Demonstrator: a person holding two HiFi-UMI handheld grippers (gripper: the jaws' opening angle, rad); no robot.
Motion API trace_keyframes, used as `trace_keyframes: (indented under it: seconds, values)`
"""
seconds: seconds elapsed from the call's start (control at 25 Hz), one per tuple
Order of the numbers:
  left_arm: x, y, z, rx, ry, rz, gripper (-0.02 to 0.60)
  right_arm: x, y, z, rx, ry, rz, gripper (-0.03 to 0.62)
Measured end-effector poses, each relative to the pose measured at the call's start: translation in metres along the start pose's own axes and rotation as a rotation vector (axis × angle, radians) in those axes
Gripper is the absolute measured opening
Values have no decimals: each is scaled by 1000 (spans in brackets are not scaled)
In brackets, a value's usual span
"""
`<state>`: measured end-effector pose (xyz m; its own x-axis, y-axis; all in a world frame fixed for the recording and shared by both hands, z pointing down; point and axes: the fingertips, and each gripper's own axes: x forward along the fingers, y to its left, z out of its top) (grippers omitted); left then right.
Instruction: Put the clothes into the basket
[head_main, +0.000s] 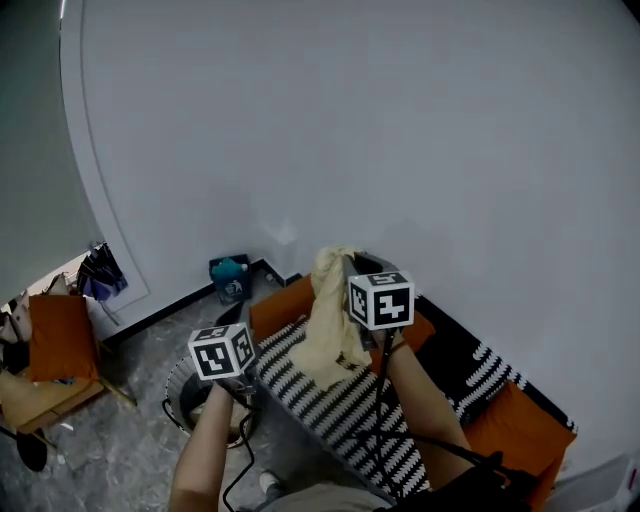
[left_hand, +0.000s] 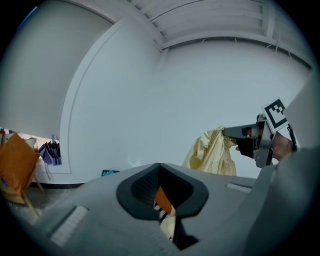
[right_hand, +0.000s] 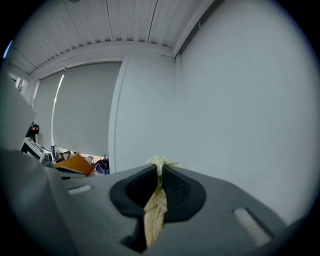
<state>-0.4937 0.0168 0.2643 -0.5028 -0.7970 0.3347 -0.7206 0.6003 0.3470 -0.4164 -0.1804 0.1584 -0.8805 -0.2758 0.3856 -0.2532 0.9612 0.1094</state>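
The left tool (left_hand: 160, 169) is clenched with its tips together and nothing between them. It is held above the round wire basket (head_main: 172, 392) on the floor. The right tool (right_hand: 159, 175) grasps the pale yellow garment (head_main: 325, 325), which hangs from it over the striped cover (head_main: 330, 415) of the orange sofa (head_main: 520, 425), beside the basket. Farther off, a blue box (head_main: 230, 280) sits against the white wall (head_main: 400, 120).
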Motion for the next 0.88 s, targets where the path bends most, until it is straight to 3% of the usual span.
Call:
trace_keyframes:
  seconds: [0.88]
  values:
    - [-97,76,83,30,-153,224,-5,8,132,131,-68,-209,292,34]
